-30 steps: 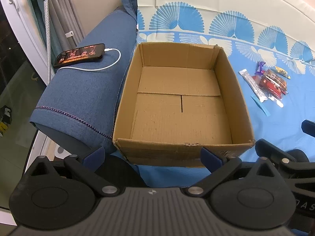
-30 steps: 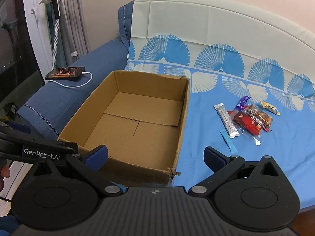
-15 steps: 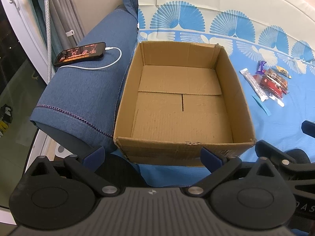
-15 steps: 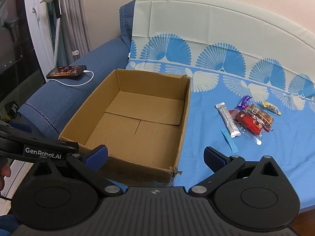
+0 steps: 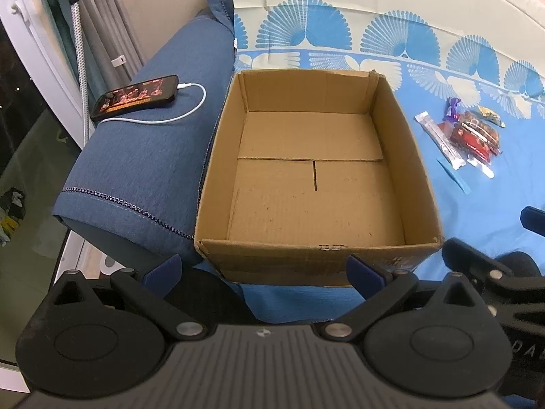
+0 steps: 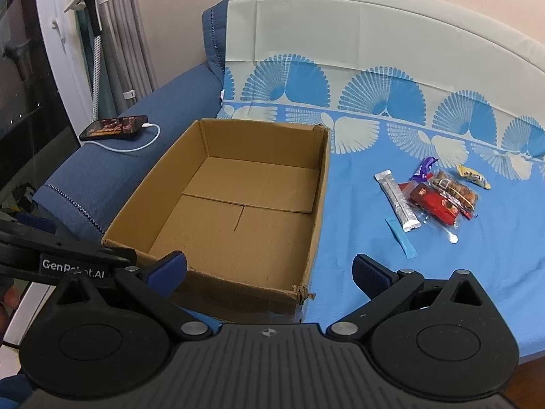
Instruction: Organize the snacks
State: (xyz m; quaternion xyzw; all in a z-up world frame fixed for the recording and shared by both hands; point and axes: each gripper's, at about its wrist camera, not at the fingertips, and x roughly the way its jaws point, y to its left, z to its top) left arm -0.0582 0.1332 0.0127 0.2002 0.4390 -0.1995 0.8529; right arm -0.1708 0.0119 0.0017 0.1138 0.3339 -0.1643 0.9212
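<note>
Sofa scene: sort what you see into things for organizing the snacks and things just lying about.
For the job:
- cardboard box, open, nothing inside
- snack pile on the blue sheet, right of the box
- silver stick pack
- left tongs and right tongs, both open, holding nothing

Lying about:
- phone on the sofa arm
- white charging cable plugged into it

One cardboard box, one phone, roughly six snack packets.

Both views crept slightly nearer cardboard box; snack pile unmoved.
</note>
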